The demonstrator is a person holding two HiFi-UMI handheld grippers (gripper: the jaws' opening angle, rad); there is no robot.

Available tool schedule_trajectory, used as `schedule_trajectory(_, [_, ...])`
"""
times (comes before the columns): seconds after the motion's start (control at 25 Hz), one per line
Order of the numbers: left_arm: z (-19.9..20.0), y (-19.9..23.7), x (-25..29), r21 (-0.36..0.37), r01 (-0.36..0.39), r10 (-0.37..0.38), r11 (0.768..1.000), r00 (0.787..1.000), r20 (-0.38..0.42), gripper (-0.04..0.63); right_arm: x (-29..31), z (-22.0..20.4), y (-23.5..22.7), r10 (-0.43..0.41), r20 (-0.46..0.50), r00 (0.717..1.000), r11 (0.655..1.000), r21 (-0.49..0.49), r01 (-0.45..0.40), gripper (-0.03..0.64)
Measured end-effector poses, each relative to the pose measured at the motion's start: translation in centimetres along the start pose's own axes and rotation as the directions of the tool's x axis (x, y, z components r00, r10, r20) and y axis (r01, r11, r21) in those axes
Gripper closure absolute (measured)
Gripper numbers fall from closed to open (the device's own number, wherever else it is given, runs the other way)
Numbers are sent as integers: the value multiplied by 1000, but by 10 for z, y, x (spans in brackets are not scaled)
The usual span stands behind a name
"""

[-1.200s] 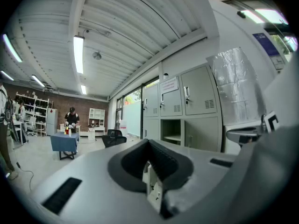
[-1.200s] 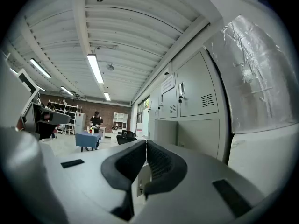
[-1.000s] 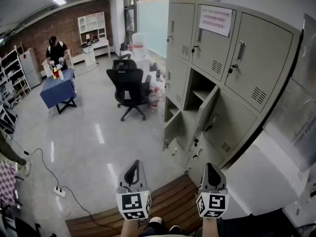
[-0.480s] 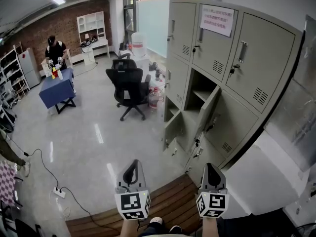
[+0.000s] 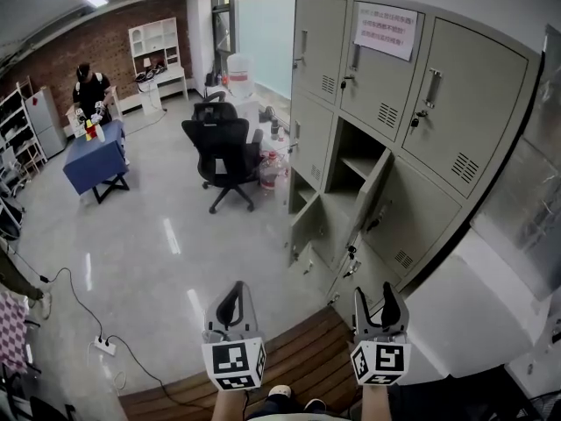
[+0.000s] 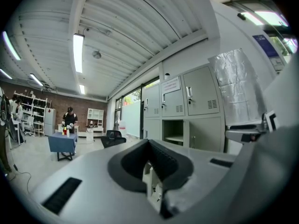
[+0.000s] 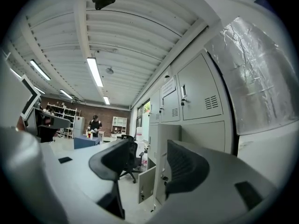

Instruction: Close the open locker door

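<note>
Room: open workshop space with a pale glossy floor [image 5: 158, 261] and a brick back wall [image 5: 61, 42]. Grey locker bank [image 5: 456, 130] fills the right side of the head view, with a printed notice [image 5: 386, 29] stuck on an upper door. Wooden platform [image 5: 298, 367] lies at the near edge, below both grippers. Blue table [image 5: 95, 158] stands far left, and a person [image 5: 89, 90] stands behind it. Black office chair [image 5: 223, 152] sits mid-floor, well apart from the lockers. Open locker door [image 5: 366, 202] is in the middle row, swung out toward the room, with its compartment and shelf exposed behind it. A smaller lower door [image 5: 305, 226], just left of it, also stands ajar. Power strip [image 5: 104, 346] and its cable lie on the floor at lower left. Left gripper [image 5: 230, 310] is held level and low in the head view; its own view shows the jaws pressed together with nothing between them. Right gripper [image 5: 379, 303] is level and faces the lockers. Its fingers [image 7: 187, 167] have just been opening and now stand wide apart, gripping nothing. The open door shows in the gap between them, apart from the pads and untouched.
</note>
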State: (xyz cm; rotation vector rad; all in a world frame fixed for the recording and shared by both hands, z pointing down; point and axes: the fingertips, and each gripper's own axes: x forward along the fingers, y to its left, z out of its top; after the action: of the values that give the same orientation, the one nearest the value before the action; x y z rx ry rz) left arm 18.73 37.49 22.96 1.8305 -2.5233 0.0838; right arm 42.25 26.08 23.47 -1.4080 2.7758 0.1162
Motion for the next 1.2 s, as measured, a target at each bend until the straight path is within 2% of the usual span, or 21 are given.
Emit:
schedule_trajectory(0.16, [-1,7,4,5,0,0,1000,1000,0,594,7,-4,2,0,-15,1000,1000,7,0,354])
schedule_trajectory(0.6, [-11,35,18,14,1,-1,1000,1000,-7,594,27,-20,28,-3,-42,999,1000,12,4,351])
schedule_trajectory(0.88, [-21,41,30,5,8,-8,1000,1000,-27,594,34,-32,22,-38,-65,997,999,35,40,353])
schedule_trajectory(1.2, [-24,44,61,0,-2,2,1000,1000,-30,594,65,-38,18,-18,-65,998,999,33,21,353])
